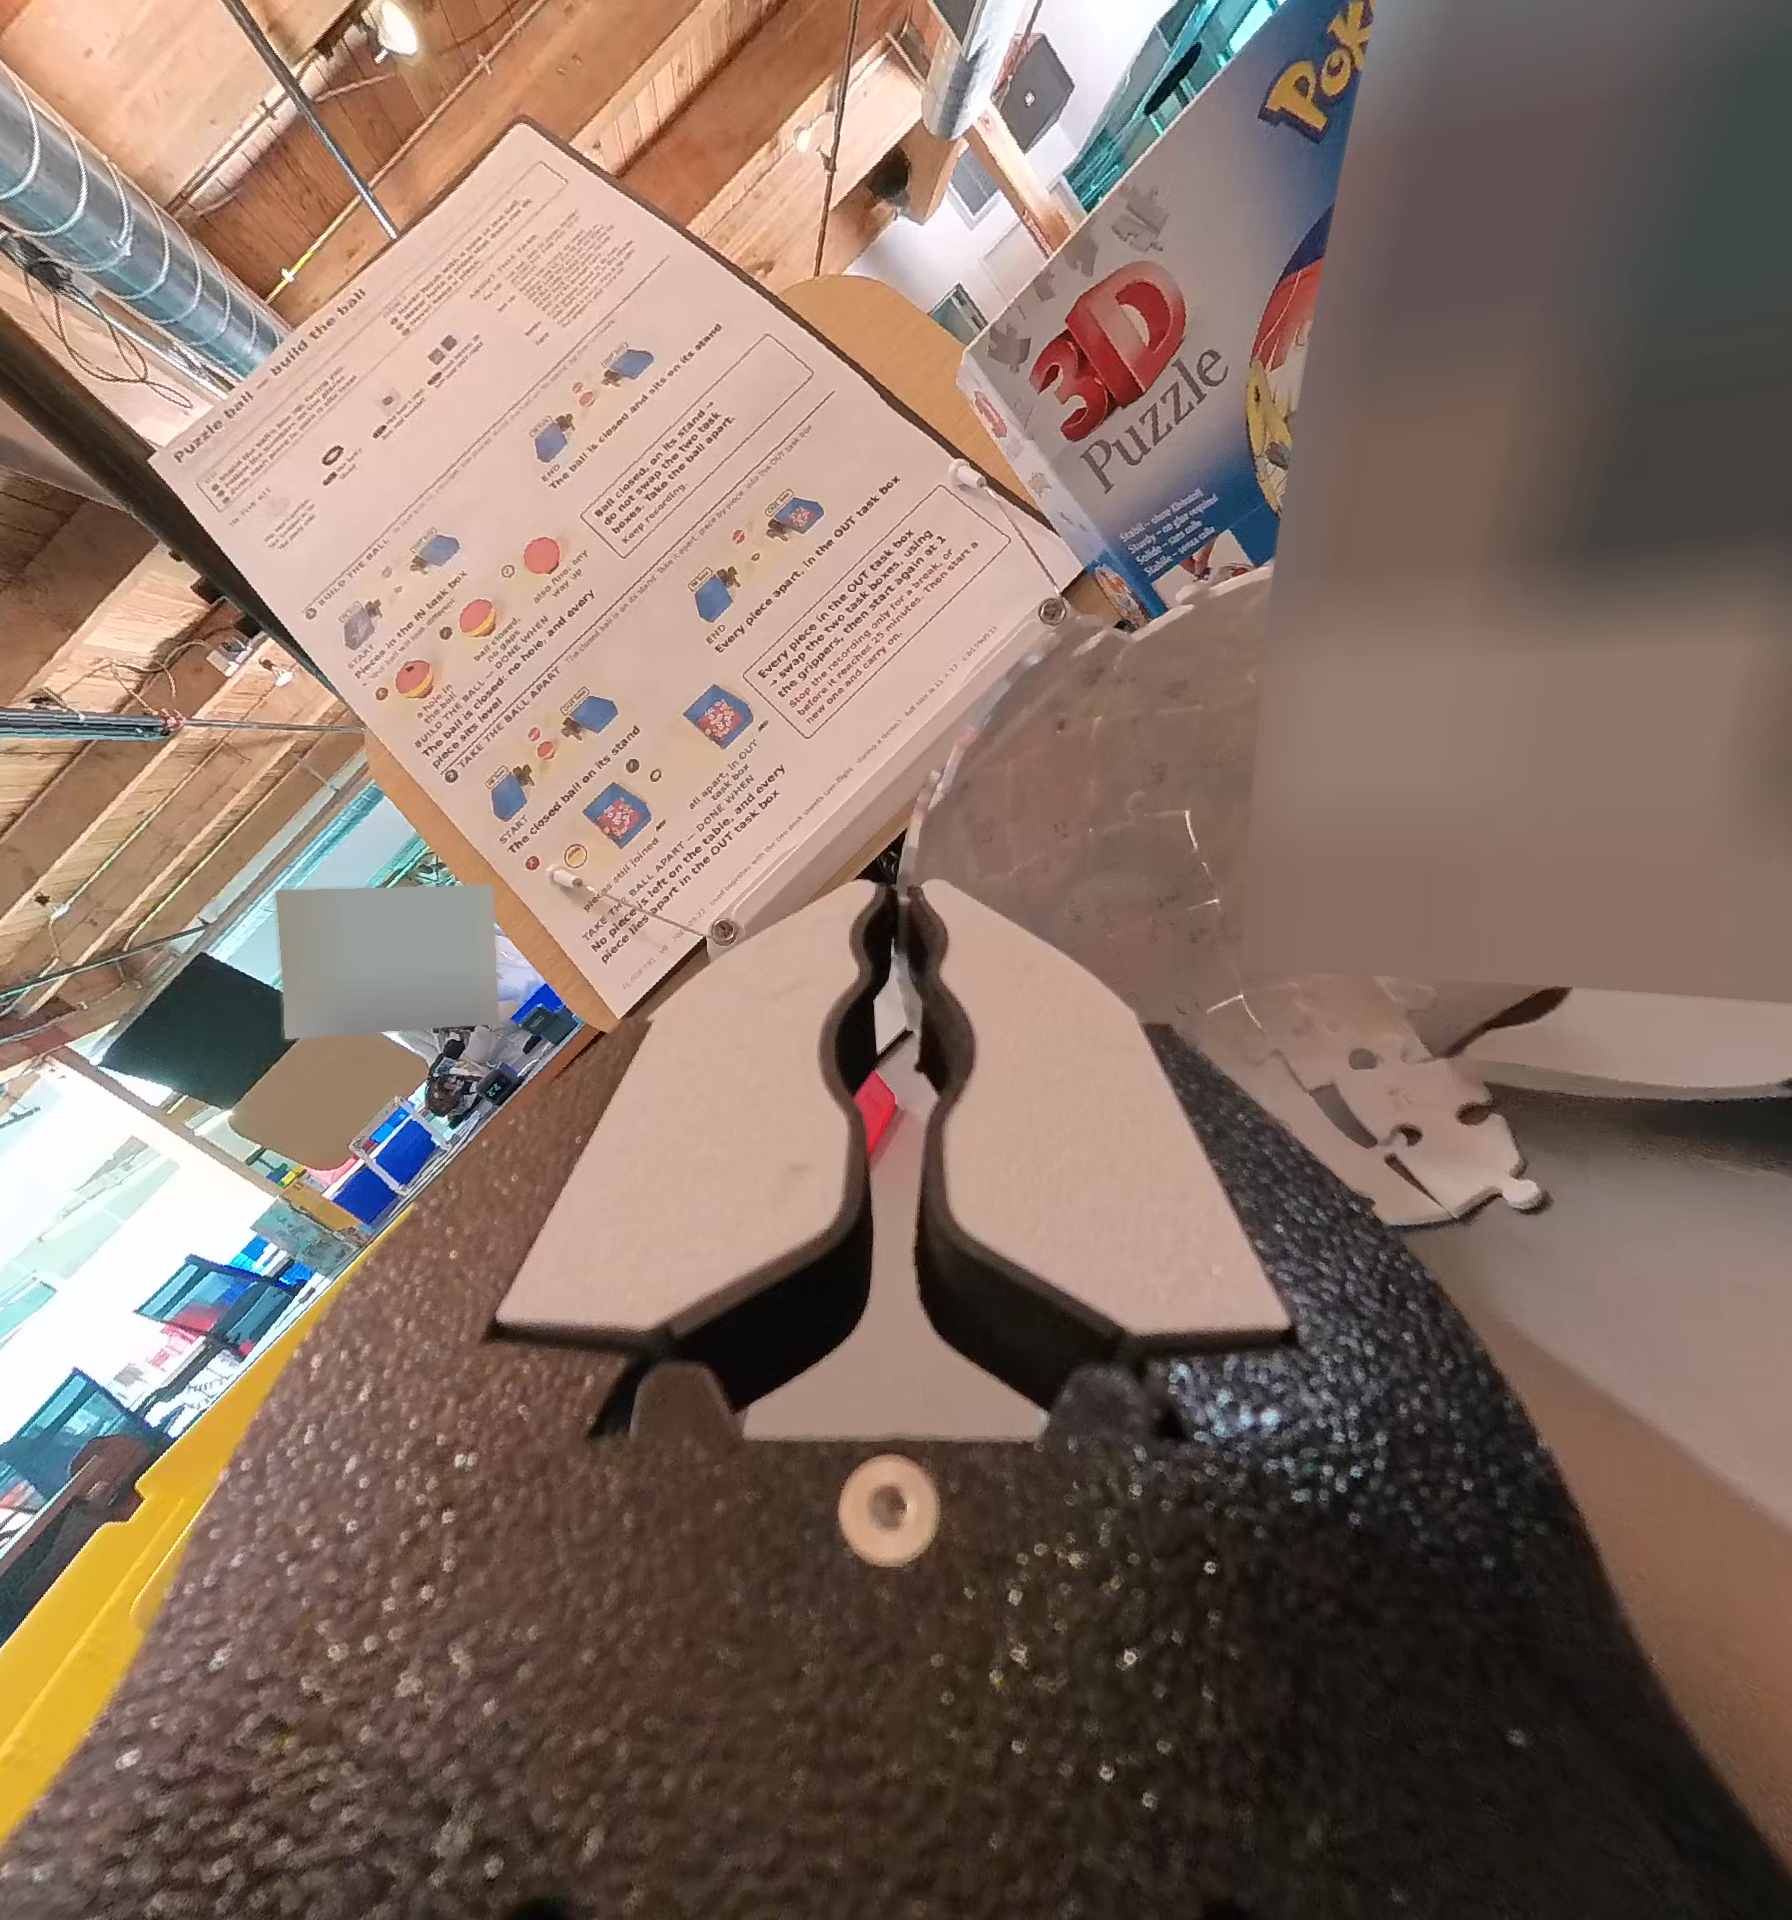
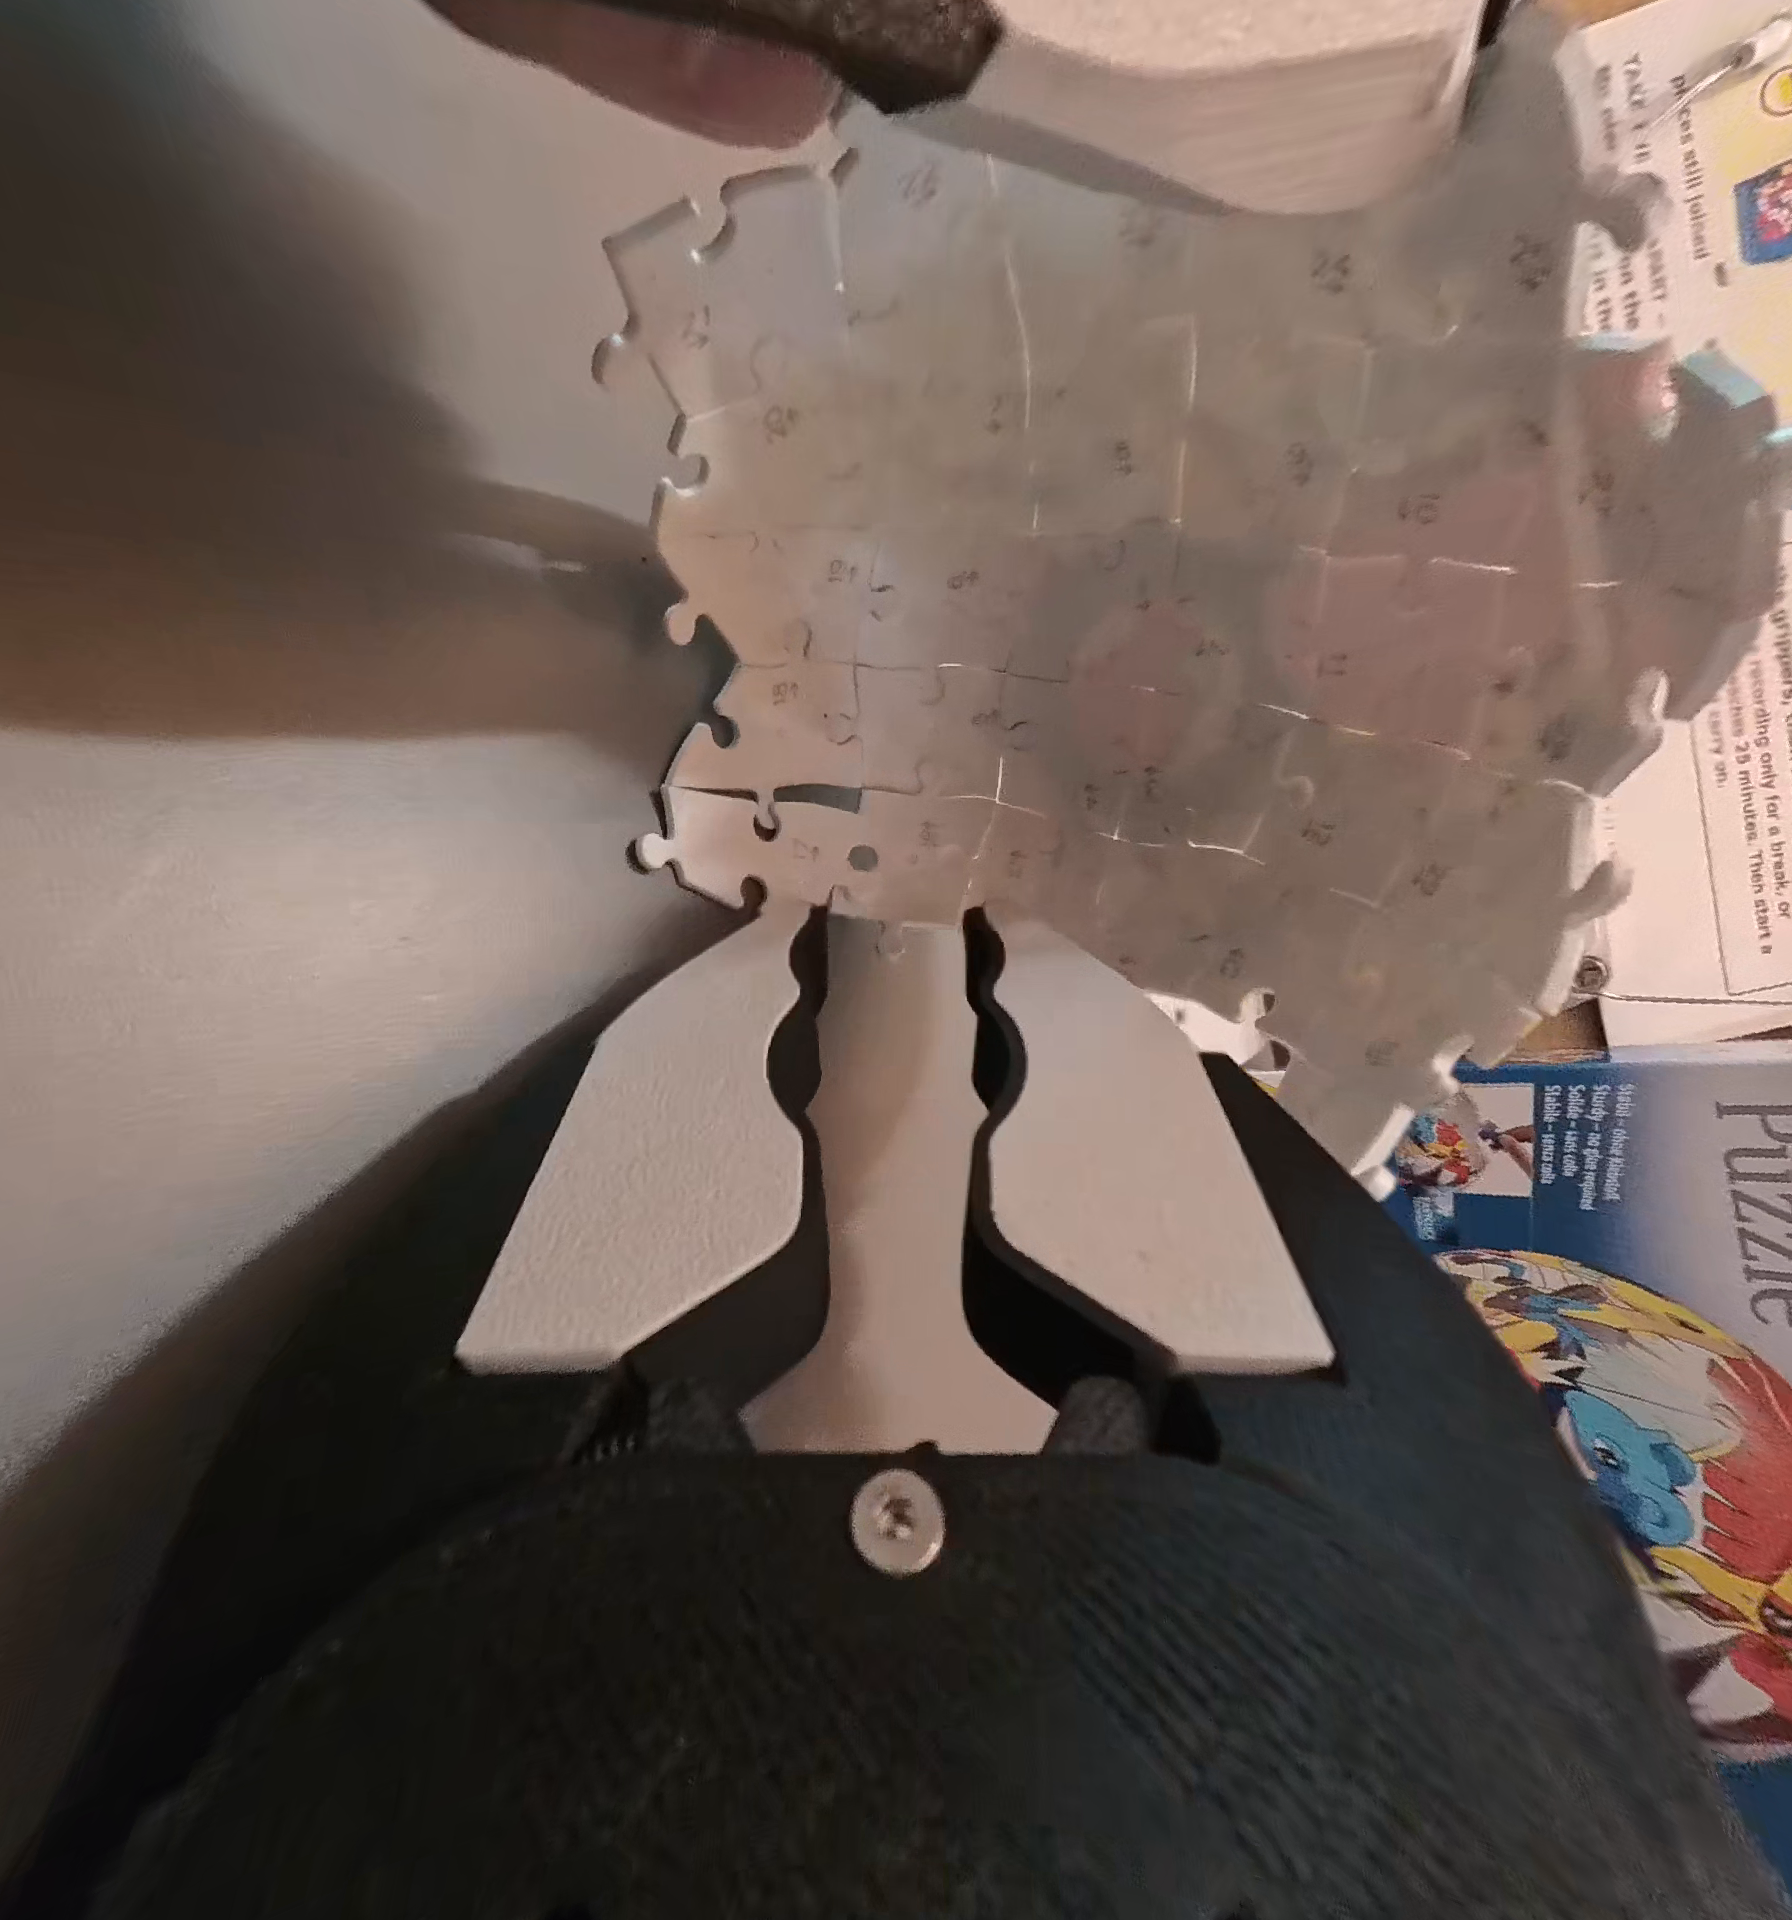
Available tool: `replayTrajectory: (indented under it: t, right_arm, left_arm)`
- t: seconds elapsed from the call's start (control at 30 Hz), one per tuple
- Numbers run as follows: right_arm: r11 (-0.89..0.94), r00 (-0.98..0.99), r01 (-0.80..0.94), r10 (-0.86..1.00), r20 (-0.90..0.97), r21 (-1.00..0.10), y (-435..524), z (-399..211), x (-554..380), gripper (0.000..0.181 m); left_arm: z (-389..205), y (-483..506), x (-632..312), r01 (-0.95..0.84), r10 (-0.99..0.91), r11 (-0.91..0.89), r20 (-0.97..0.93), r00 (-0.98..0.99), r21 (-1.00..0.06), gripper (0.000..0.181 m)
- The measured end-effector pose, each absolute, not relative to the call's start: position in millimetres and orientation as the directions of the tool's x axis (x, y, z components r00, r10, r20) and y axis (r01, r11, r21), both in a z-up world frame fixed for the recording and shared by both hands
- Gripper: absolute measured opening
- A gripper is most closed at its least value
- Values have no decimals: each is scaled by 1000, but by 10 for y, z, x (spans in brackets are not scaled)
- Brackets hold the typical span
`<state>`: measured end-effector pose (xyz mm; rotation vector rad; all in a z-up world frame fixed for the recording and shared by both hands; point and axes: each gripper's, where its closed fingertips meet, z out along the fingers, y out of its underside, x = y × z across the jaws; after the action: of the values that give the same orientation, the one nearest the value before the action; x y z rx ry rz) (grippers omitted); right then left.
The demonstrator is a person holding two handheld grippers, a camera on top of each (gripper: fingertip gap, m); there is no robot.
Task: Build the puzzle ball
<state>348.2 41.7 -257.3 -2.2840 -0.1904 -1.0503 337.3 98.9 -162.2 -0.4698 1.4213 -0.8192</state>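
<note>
White plastic, the half-built puzzle ball shell hung in the air between our two tools, its numbered inner face toward the right wrist camera and a seam already gaping near its lower edge. Our left gripper was clenched on one rim, while our right gripper stood parted at the opposite rim, gripping nothing we could make out. We judged that any twist could spread that seam and drop pieces toward the puzzle box and instruction sheet.
</note>
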Motion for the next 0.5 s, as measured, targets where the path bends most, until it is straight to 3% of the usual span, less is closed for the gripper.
replayTrajectory:
  t: [0.3, 0.5]
  right_arm:
    - [-798, 668, 450, 4, 744, -400, 410, -2526, 3405, 31]
    - [-813, 569, 539, 161, 806, -219, 386, -2544, 3370, 37]
  left_arm:
    - [-1624, 999, 3379, 214, -741, 647, -670, -51, -732, 2]
    - [-1637, 1019, 3400, 214, -752, 632, -656, -64, -745, 2]
